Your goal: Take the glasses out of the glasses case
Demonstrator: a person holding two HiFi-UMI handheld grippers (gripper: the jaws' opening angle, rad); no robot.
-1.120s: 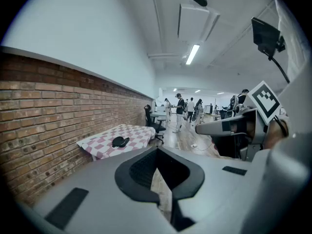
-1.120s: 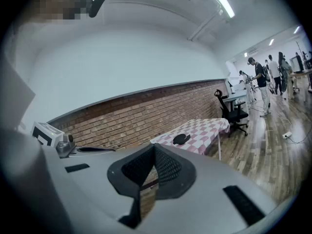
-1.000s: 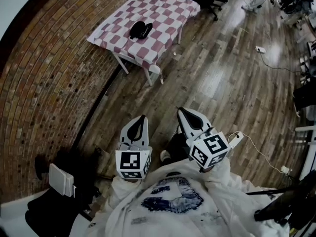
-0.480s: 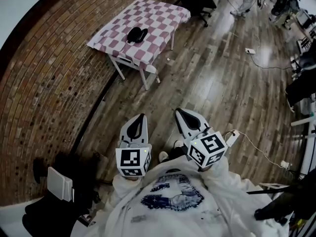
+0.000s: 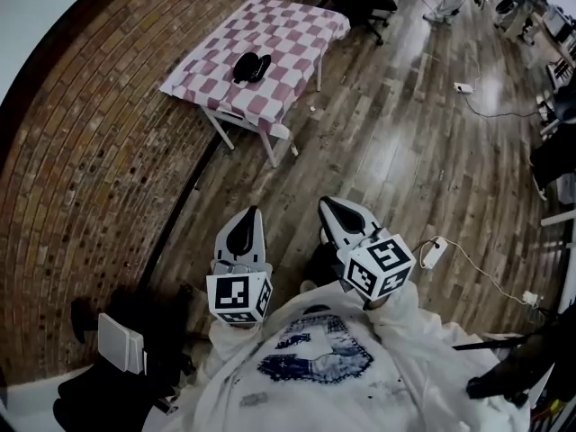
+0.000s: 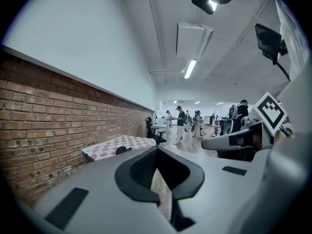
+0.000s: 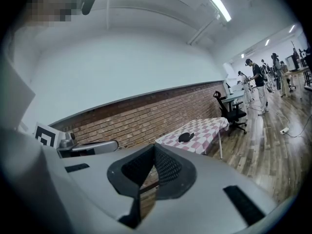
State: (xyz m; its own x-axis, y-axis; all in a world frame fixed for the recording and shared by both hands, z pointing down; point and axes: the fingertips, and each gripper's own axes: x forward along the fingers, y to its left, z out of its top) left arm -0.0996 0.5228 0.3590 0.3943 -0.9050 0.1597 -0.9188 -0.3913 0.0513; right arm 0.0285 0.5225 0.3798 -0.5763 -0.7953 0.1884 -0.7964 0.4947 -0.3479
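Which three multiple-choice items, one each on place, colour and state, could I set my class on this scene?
1. Where is the case?
A. on the floor
B. on the table
C. on a chair

2. What is the cloth like?
A. pink-and-white checks
B. plain blue
C. green stripes

3. How are the left gripper and right gripper?
A. wide open
B. shut on glasses
C. shut, empty

Answers:
1 B, the dark case lies on the checked top.
2 A, the checks show in every view.
3 C, each pair of jaws meets with nothing between.
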